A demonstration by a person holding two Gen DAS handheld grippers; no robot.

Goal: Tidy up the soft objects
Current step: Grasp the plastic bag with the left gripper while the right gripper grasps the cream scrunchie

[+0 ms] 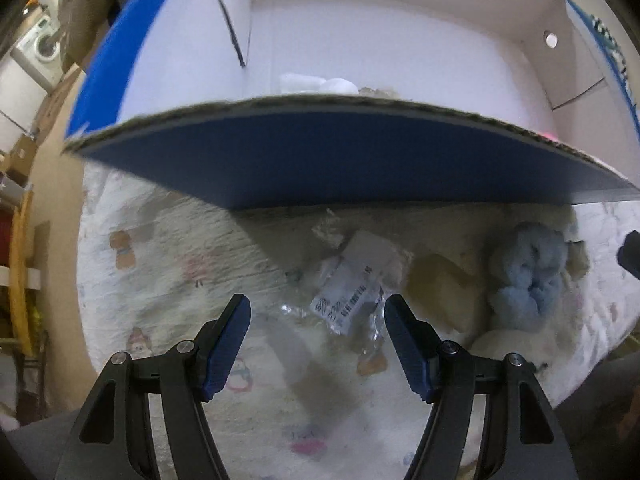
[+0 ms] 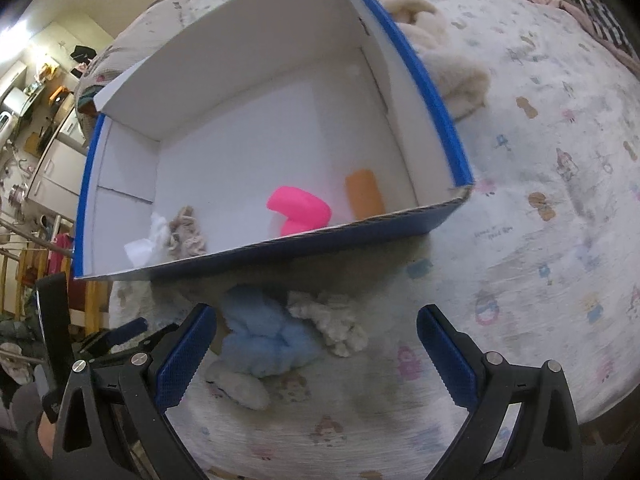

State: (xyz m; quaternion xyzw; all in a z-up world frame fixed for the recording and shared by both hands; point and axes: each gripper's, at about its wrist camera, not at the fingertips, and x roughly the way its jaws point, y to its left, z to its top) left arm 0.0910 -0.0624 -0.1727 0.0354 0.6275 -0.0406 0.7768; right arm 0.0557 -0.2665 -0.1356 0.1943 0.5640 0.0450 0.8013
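Observation:
A blue cardboard box (image 2: 436,92) with a white inside stands on a patterned bedspread; it also shows in the left wrist view (image 1: 320,160). Inside lie a pink heart-shaped piece (image 2: 300,208), an orange block (image 2: 364,194), a beige fluffy item (image 2: 186,234) and a white scrap (image 2: 150,240). In front of the box lie a light blue fluffy item (image 2: 264,340) (image 1: 528,272), a cream fluffy item (image 2: 336,322) and a white plush piece (image 2: 240,386). A clear plastic bag with a barcode label (image 1: 348,296) lies just ahead of my open, empty left gripper (image 1: 318,308). My right gripper (image 2: 316,320) is open above the blue and cream items.
A beige fluffy blanket (image 2: 444,60) lies on the bedspread (image 2: 540,220) beyond the box's right wall. Room furniture and a washing machine (image 1: 40,48) show at the far left. The left gripper's fingers (image 2: 120,332) show at the left of the right wrist view.

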